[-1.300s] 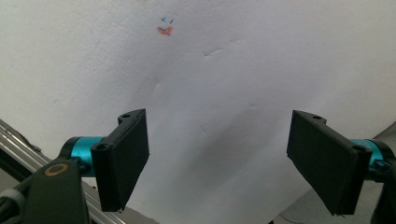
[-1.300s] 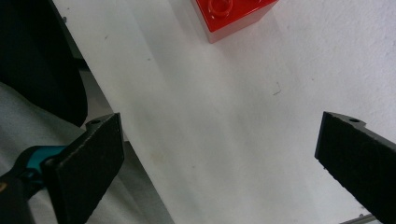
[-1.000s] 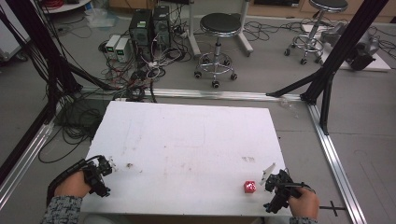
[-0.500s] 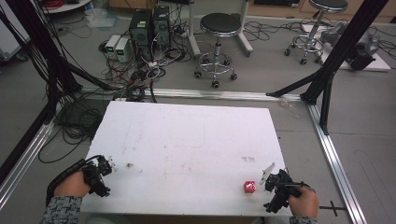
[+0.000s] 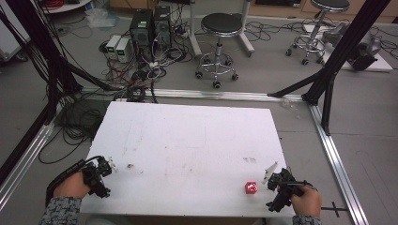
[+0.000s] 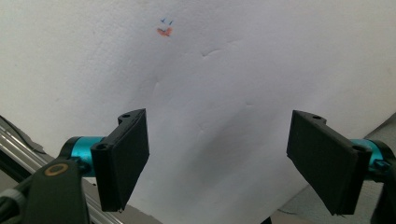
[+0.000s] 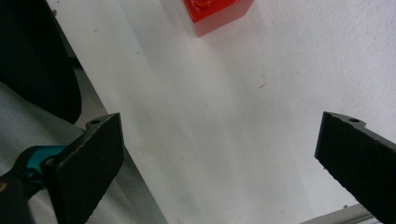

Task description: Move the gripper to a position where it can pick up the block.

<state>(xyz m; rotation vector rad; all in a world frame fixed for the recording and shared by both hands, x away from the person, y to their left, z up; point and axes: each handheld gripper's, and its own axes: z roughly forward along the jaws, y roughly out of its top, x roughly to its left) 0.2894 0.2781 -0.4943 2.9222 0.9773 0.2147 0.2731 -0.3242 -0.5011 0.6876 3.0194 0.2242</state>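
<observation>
Both grippers are held with jaws wide and nothing between them. A red block [image 7: 218,14] is seen ahead of the right gripper [image 7: 219,158] jaws, apart from them; bare white worktop [image 6: 243,84] lies between the left gripper [image 6: 219,163] jaws.

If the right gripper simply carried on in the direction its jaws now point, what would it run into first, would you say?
Most likely the small red block: in the right gripper view it sits ahead of the open right gripper, slightly toward the left jaw, with only bare white table between. Depth is hard to judge.
</observation>
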